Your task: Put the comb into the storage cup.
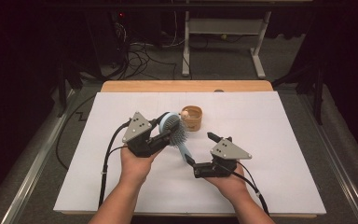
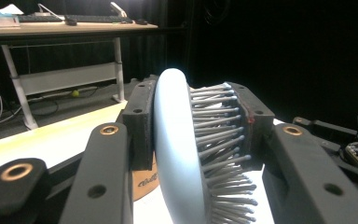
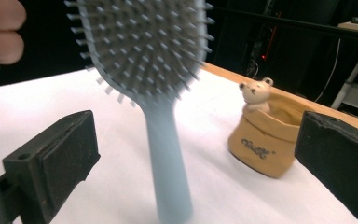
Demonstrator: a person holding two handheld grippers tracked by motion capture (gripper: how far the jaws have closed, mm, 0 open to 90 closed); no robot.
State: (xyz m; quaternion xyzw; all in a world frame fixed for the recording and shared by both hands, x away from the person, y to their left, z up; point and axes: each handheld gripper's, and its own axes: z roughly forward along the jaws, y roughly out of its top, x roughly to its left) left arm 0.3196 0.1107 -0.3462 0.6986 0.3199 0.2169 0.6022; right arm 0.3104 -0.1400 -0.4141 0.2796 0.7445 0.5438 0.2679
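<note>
Left gripper is clamped on the head of the blue hairbrush, one jaw on its back, other on the bristles. Handle hangs down twd the right gripper, whose jaws are spread wide w/ the handle between them, not touching. Tan bear pot sits on the white table just past the brush.

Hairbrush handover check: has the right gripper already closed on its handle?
No: the right gripper stands open, its pads apart from the hairbrush handle between them.
</note>
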